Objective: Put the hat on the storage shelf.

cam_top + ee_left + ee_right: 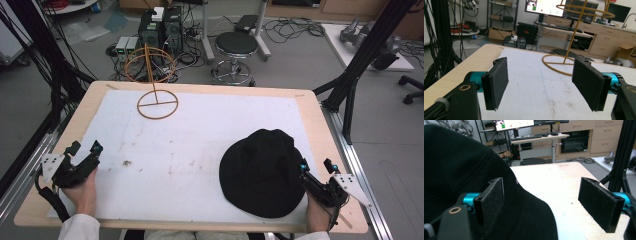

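Note:
A black hat lies crown up on the white mat at the front right. My right gripper stands open at its right brim. In the right gripper view the hat takes up the left side; the right gripper has one jaw over the brim and the other over the bare table edge. A gold wire stand, with a ring base and ring top, rises at the back left. My left gripper stands open at the front left, empty, and the left gripper faces the wire stand.
The mat covers a wooden table whose rim shows all round. Black frame posts rise at the right and cables hang at the left. On the floor behind are a stool and computer boxes.

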